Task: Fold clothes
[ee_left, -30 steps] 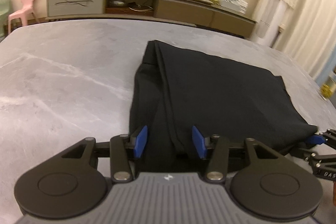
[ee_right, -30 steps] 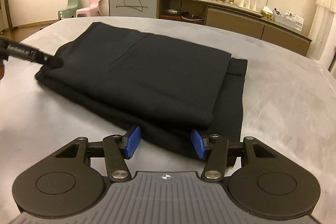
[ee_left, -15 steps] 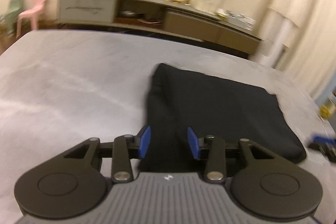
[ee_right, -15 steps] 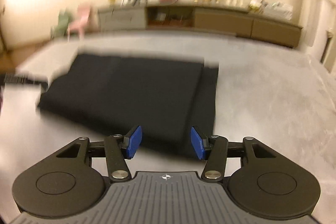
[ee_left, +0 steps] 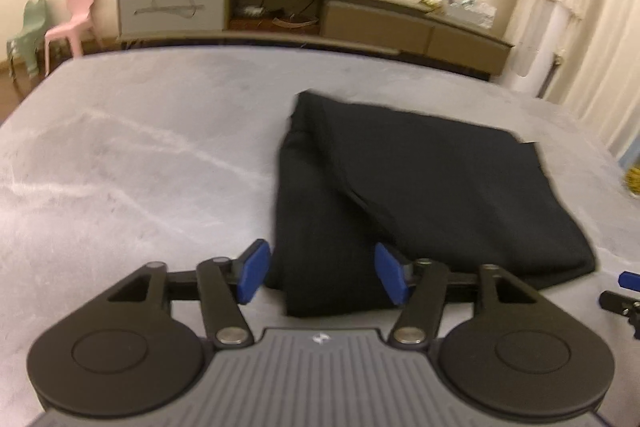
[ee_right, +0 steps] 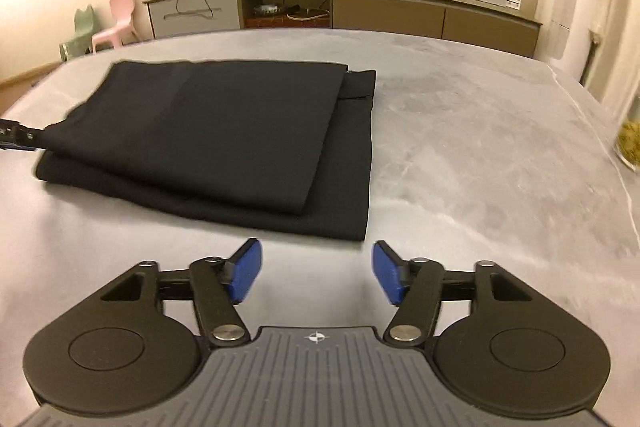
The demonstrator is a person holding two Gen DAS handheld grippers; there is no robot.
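The black garment [ee_right: 224,139] lies folded in stacked layers on the grey table [ee_right: 480,147], at my right gripper's [ee_right: 316,277] eleven o'clock. Both it and my left gripper [ee_left: 320,277] gape wide, holding nothing; another fold may remain.

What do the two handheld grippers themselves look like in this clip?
Identical builds: the left gripper and right gripper each have blue finger pads, black linkage arms with silver pivot pins, two round black discs, and a ribbed grey body bearing a small white emblem. No cables or sleeves show.
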